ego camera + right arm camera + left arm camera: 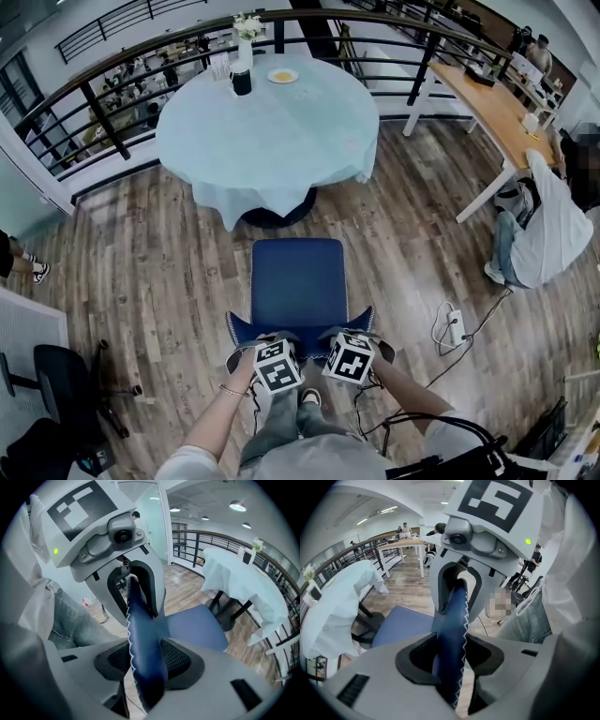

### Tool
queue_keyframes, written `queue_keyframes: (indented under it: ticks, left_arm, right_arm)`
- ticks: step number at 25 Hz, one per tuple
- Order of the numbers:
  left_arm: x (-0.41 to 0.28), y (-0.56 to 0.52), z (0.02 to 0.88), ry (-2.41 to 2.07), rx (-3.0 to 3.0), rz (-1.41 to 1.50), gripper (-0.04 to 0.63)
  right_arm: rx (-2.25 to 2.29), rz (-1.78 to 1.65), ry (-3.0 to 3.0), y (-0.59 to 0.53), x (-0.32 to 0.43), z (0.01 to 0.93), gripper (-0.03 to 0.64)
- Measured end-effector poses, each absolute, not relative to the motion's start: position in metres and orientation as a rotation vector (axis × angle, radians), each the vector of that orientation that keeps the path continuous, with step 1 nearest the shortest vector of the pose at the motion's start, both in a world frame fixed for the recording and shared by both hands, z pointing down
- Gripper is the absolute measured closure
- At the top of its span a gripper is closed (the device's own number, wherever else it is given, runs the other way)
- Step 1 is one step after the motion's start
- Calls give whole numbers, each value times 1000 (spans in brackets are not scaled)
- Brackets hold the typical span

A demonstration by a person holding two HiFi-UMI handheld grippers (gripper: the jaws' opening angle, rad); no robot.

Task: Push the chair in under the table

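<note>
A blue chair [298, 281] stands on the wood floor facing a round table [272, 131] with a pale cloth, its seat a short way in front of the cloth's hem. My left gripper [262, 345] and right gripper [354, 337] sit side by side on top of the chair's backrest [300, 330]. In the left gripper view the left gripper [452, 660] is shut on the backrest's blue edge [453, 616], with the right gripper [459, 588] clamped farther along it. From the right gripper view, the right gripper [145, 660] likewise grips the backrest [143, 634].
The table's black pedestal base [277, 211] shows under the cloth. On the table stand a vase [246, 42], a dark cup [241, 82] and a plate [282, 75]. A person [548, 225] sits at right by a wooden desk [497, 108]. A power strip [457, 328] lies right; a black office chair [56, 375] is at left.
</note>
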State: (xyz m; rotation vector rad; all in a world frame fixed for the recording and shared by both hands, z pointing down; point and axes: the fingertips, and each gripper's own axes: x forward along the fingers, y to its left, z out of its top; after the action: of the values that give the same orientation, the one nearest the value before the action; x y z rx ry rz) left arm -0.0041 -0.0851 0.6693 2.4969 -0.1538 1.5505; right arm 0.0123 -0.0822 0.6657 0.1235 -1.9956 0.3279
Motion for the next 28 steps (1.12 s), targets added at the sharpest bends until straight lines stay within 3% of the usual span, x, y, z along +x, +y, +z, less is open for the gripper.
queue_keyframes:
  ticks: [28]
  left_arm:
    - [26, -162, 665, -236, 2534, 1515, 430]
  right_arm:
    - [175, 302, -2008, -160, 42, 664, 426]
